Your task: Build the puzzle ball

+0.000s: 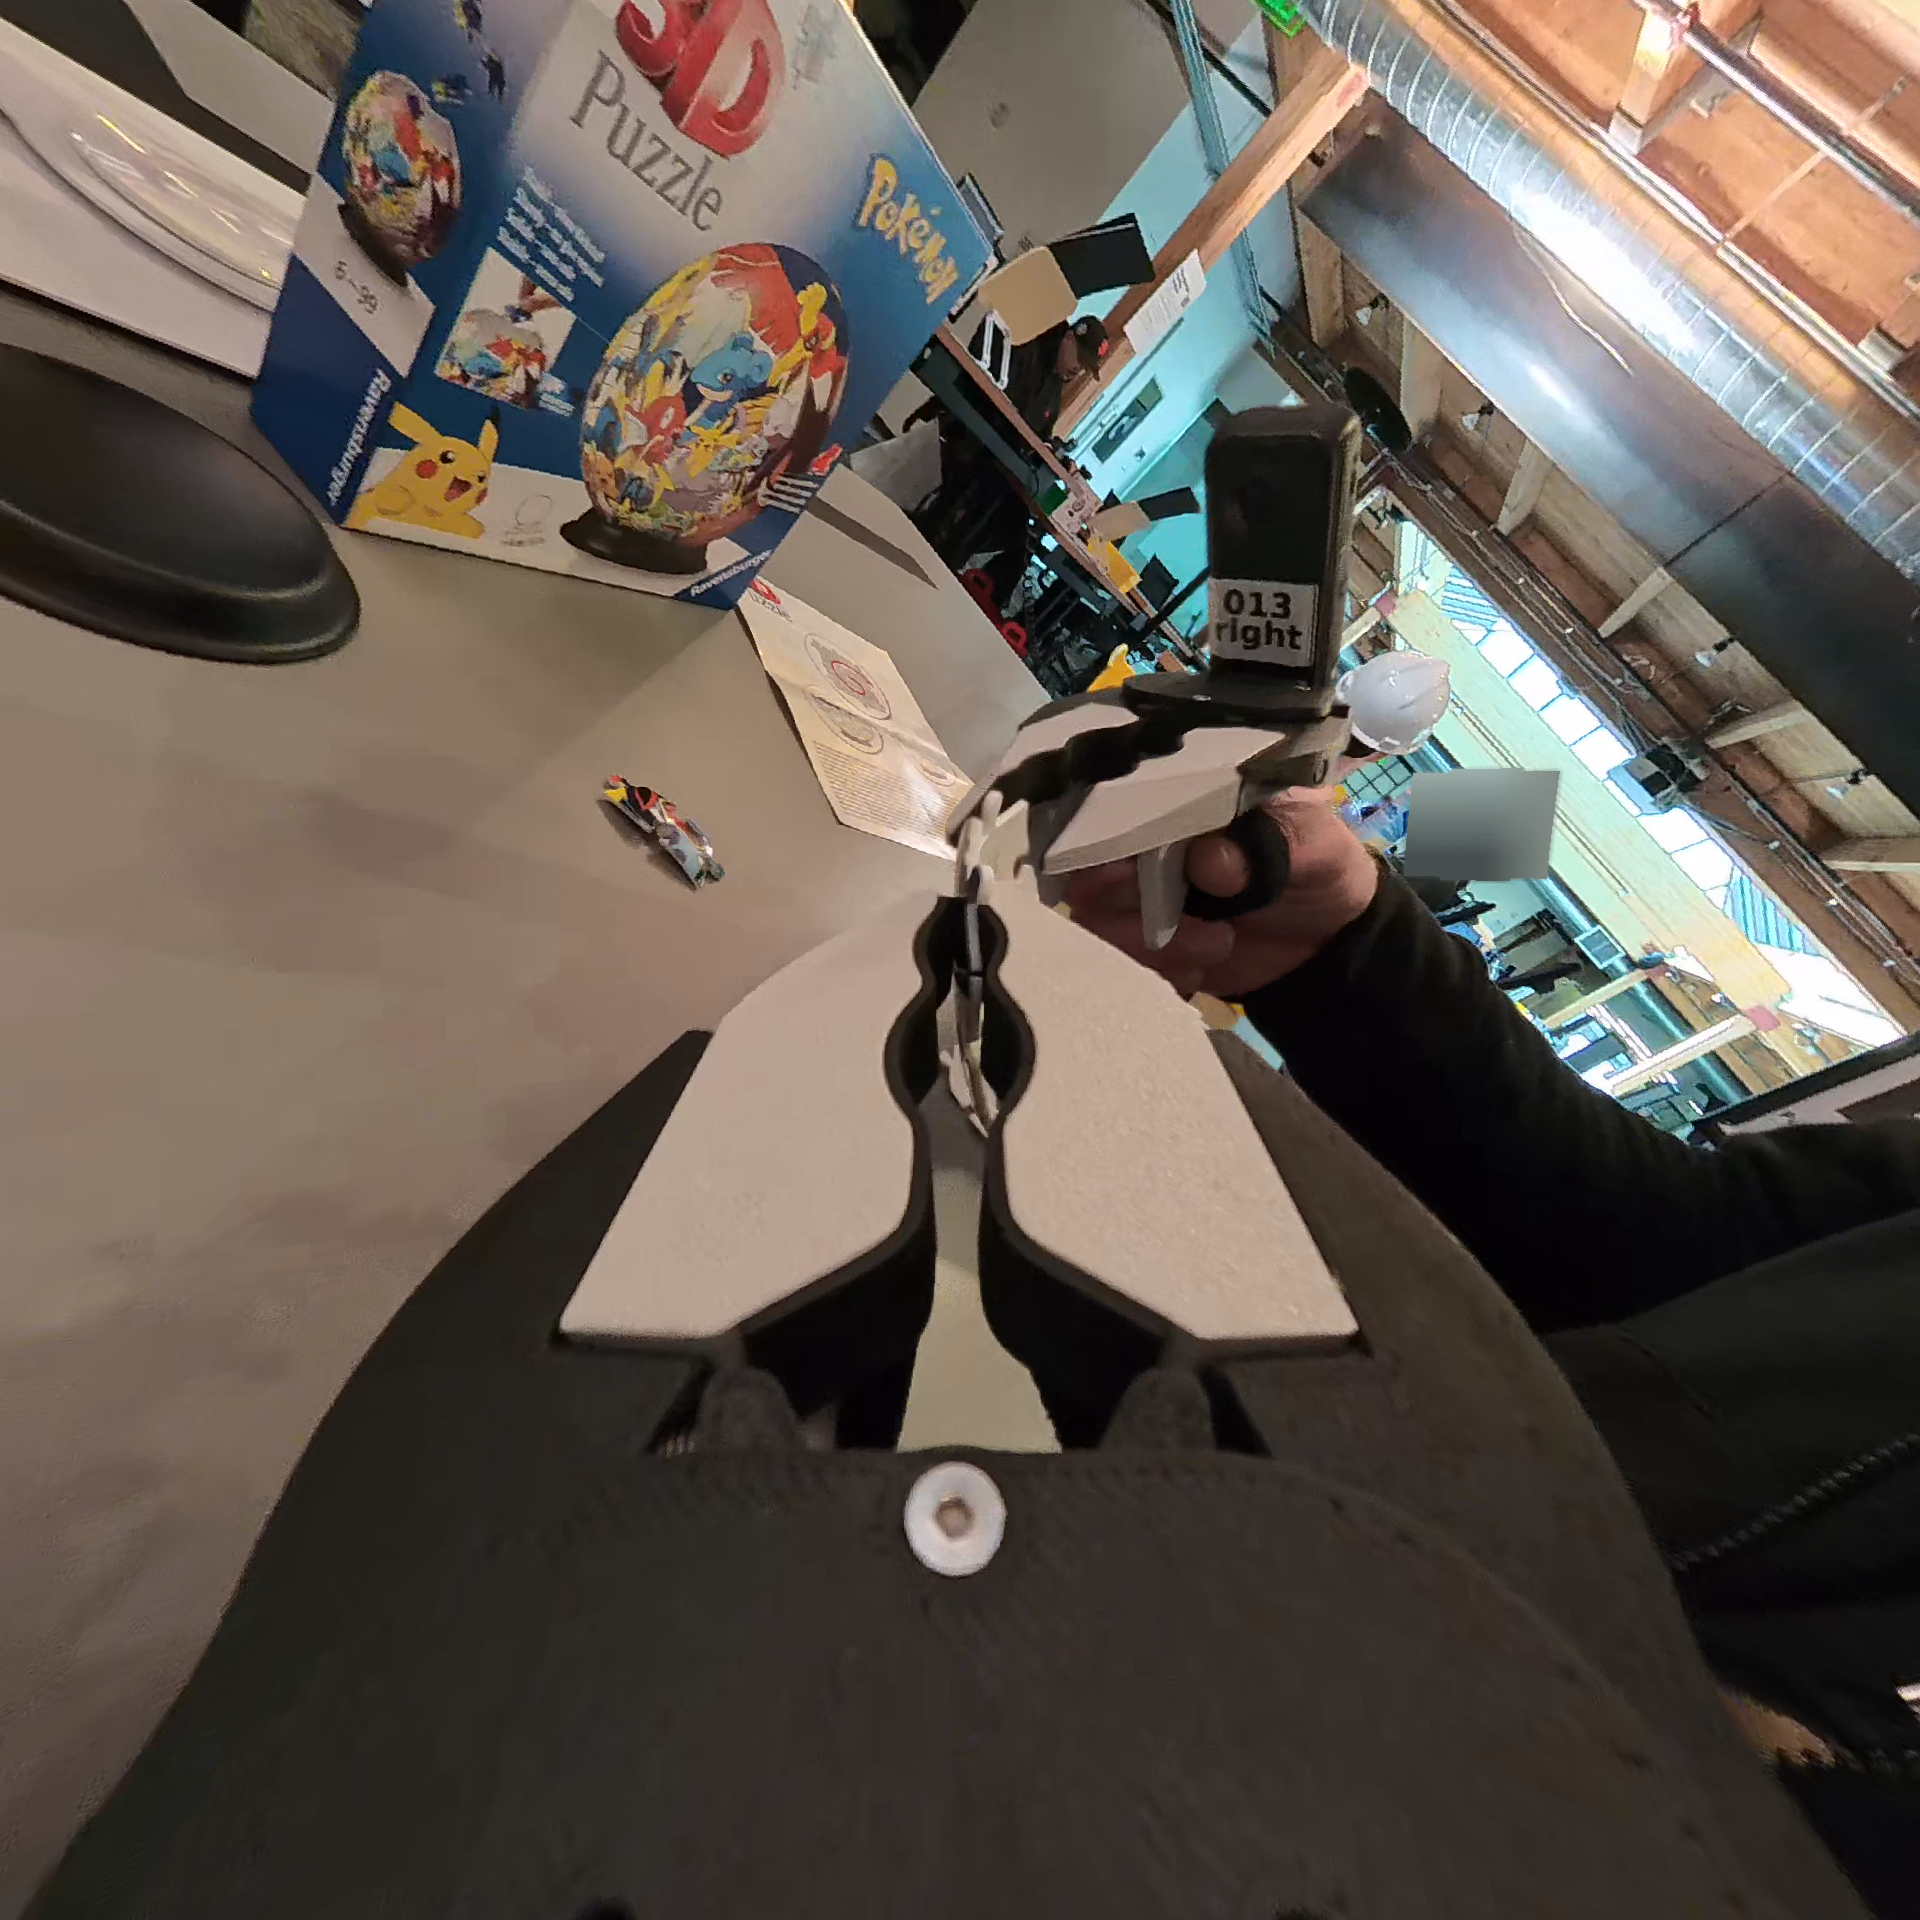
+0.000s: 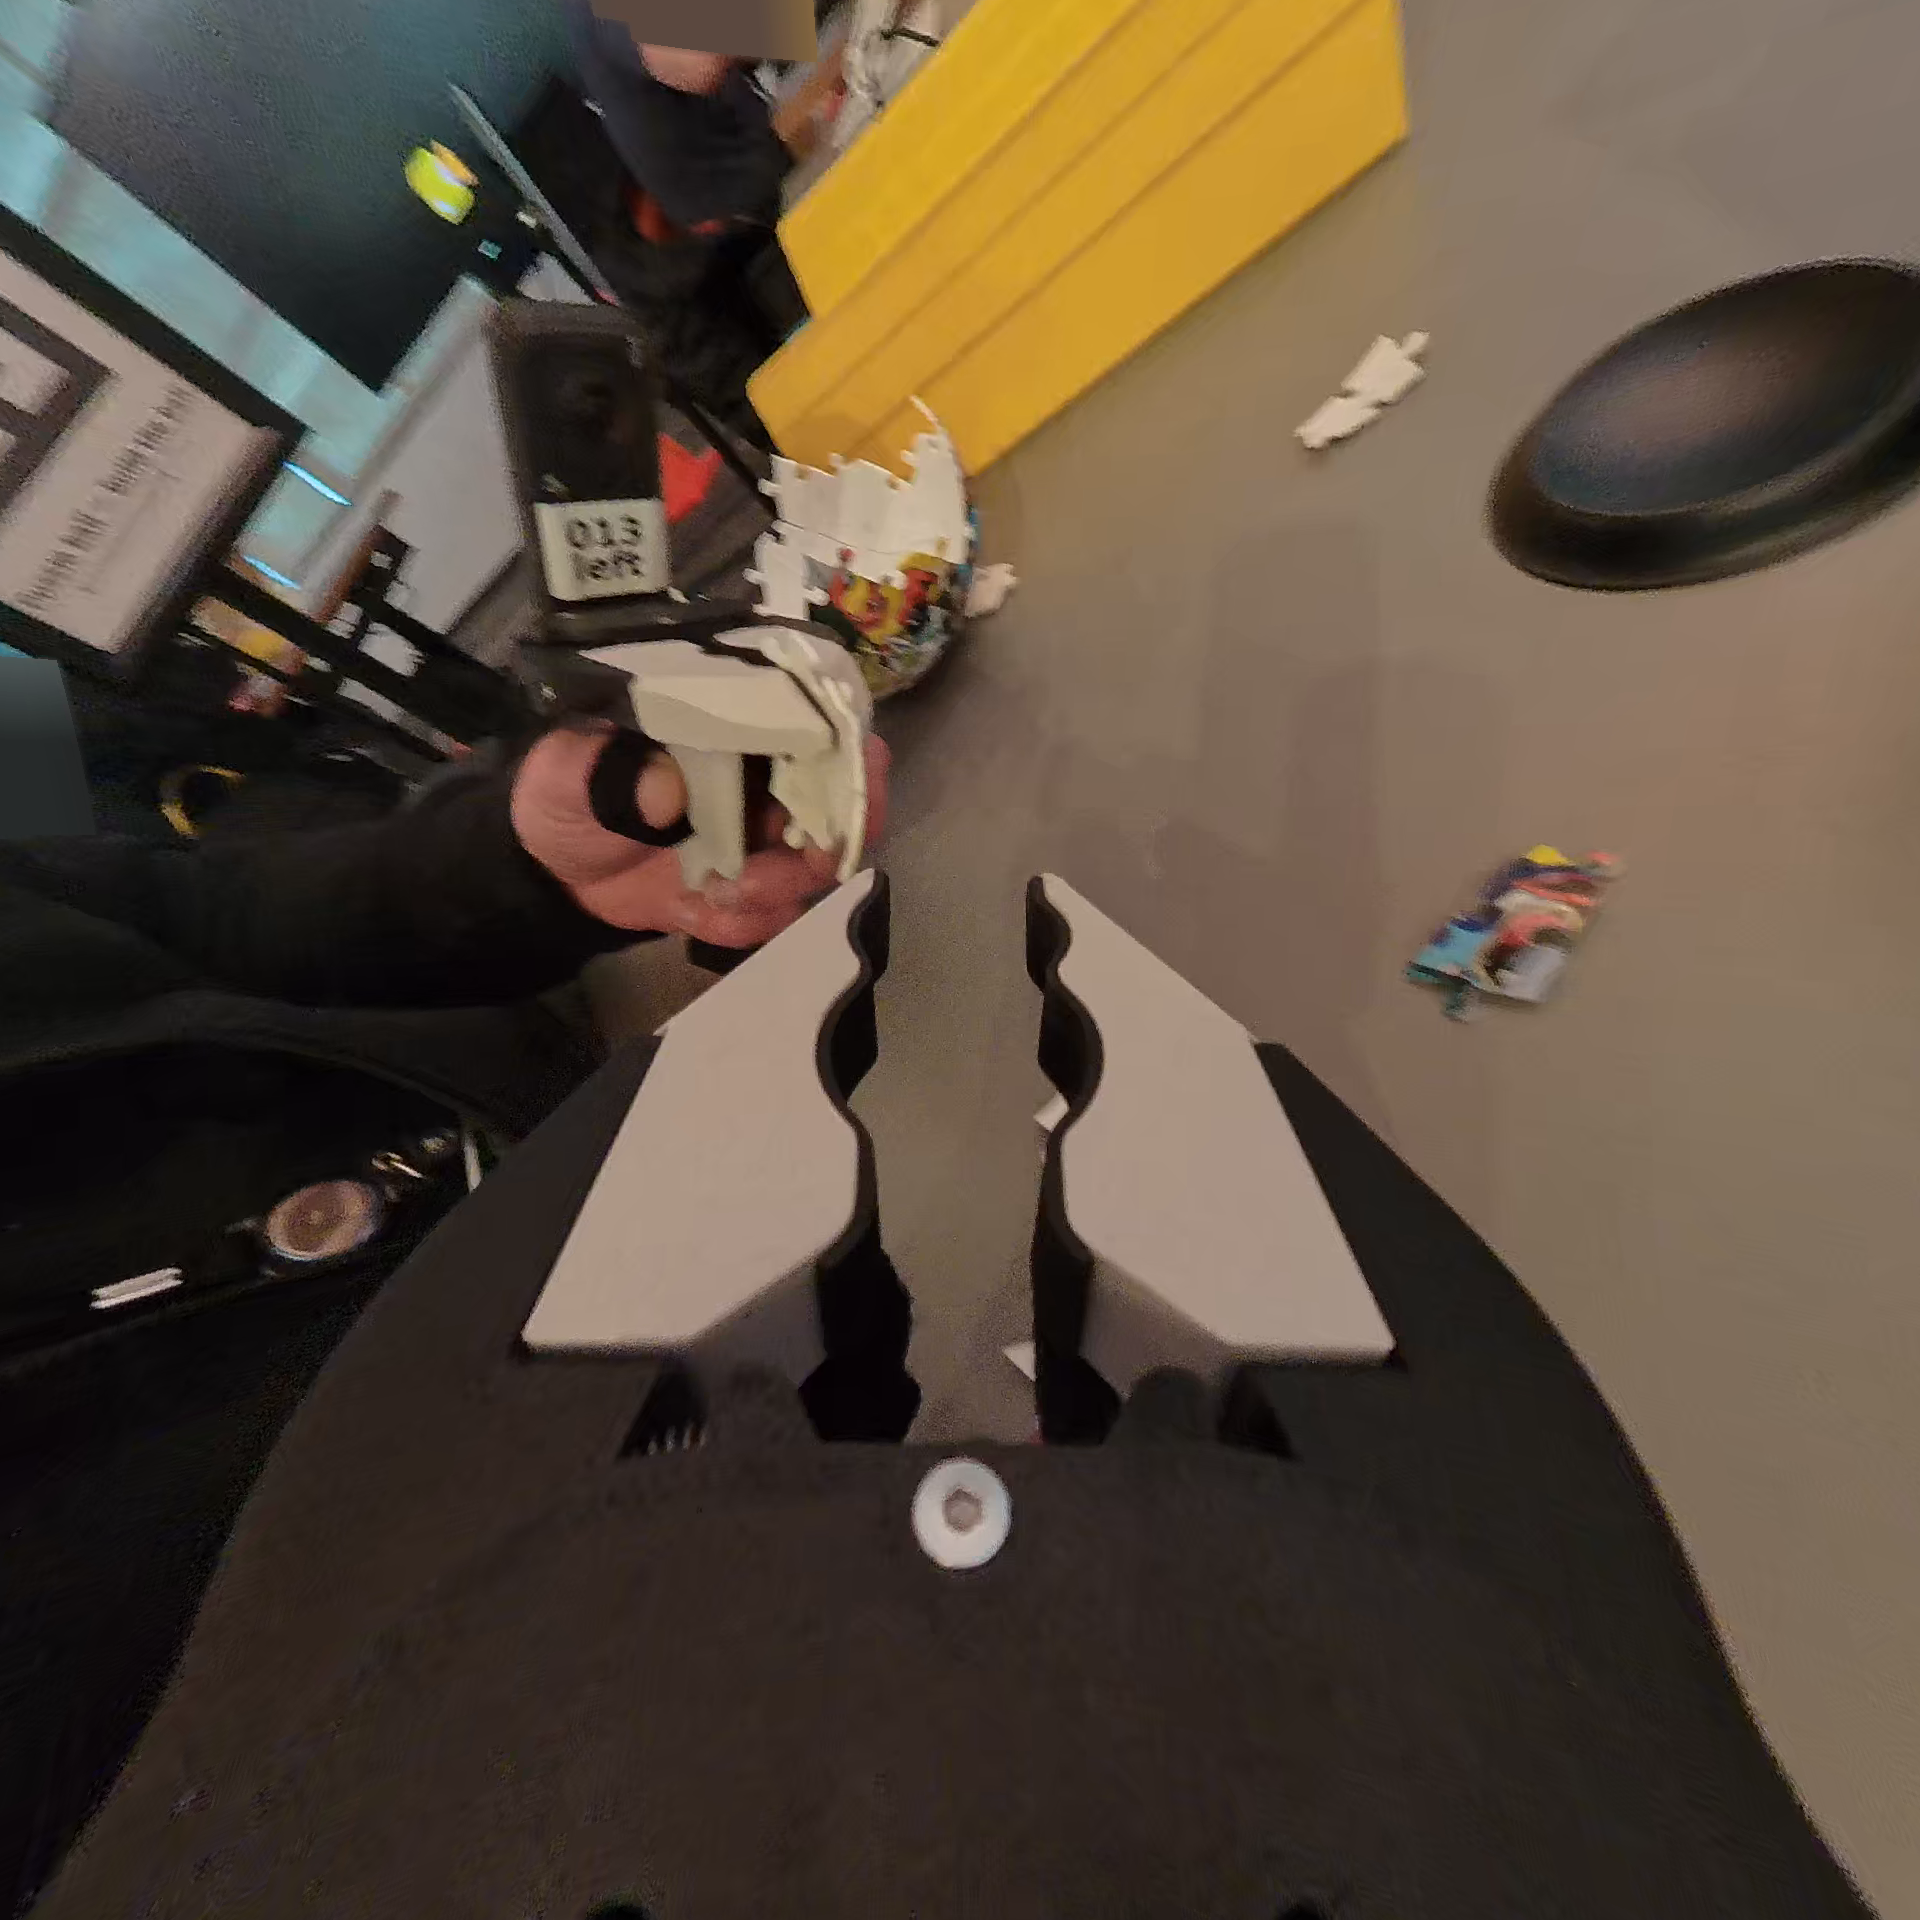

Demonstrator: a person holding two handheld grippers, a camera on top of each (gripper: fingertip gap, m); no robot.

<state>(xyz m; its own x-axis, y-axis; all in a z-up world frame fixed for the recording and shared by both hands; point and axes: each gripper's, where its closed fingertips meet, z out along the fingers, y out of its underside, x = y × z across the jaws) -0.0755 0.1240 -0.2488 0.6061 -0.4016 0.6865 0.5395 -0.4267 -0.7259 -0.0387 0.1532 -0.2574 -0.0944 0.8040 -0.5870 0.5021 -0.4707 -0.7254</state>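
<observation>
Clearly, our left gripper (image 1: 964,940) is pinched on a strip of joined white puzzle pieces (image 1: 971,883), seen edge-on between its fingers and reaching past the tips. Our right gripper (image 2: 956,899) is spread, nothing between its fingers; in the left wrist view its tips (image 1: 992,831) appear to sit right against the far end of that strip, though we cannot tell whether they touch it. Beyond the left gripper, as the right wrist view shows it (image 2: 821,727), stands the half-built puzzle ball (image 2: 883,561), white inside and colourful outside, in front of a yellow box (image 2: 1091,208). To the right of our right gripper, a colourful cluster of pieces (image 2: 1507,925) lies on the grey table (image 2: 1247,727); farther off are white pieces (image 2: 1361,390) and a black dish (image 2: 1714,436). Ahead and left of the left gripper stands the puzzle box (image 1: 623,301), a leaflet (image 1: 862,717) beside it.
</observation>
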